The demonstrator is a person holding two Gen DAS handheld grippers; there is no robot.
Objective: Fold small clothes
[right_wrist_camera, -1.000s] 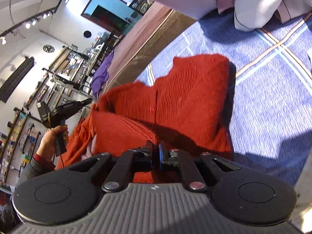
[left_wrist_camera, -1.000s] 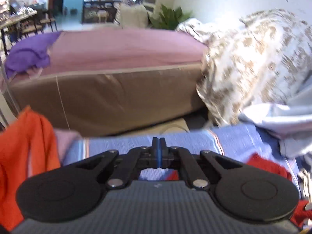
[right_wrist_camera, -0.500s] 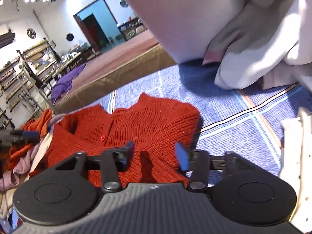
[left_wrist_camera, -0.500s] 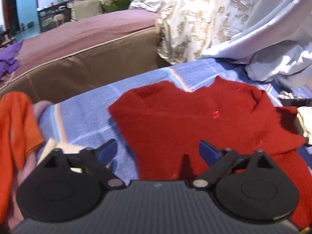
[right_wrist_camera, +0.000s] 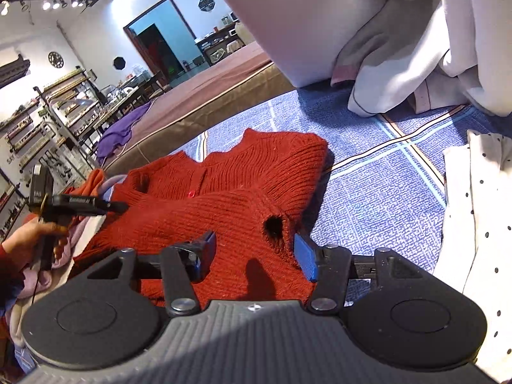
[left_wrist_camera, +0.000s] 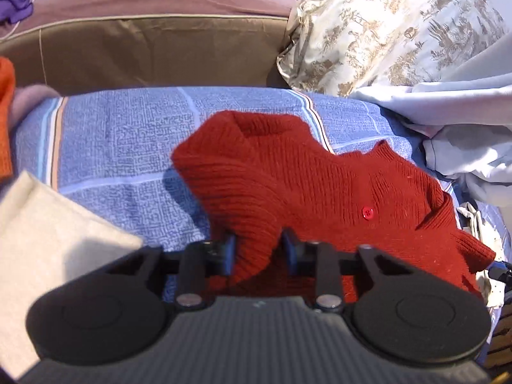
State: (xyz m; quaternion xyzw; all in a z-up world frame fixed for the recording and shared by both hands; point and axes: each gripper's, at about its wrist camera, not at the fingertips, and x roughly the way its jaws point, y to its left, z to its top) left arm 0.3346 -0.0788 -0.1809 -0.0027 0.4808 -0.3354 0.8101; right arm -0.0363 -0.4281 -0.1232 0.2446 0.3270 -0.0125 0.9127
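Observation:
A red knit cardigan lies partly folded on a blue checked bedspread; it also shows in the right wrist view. My left gripper has its jaws part closed around a raised fold of the cardigan's near left edge. My right gripper is open, its fingers either side of the cardigan's near edge by a sleeve opening, gripping nothing. The left gripper also shows from the side in the right wrist view.
A cream folded cloth lies at the left, with orange and pink clothes beyond. A floral duvet and white bedding pile at the right. A white dotted garment lies at the right. A brown bed stands behind.
Both grippers went from shut to open. The left one then came down to the cardigan's edge and narrowed around a fold. The right one stays open over the near edge.

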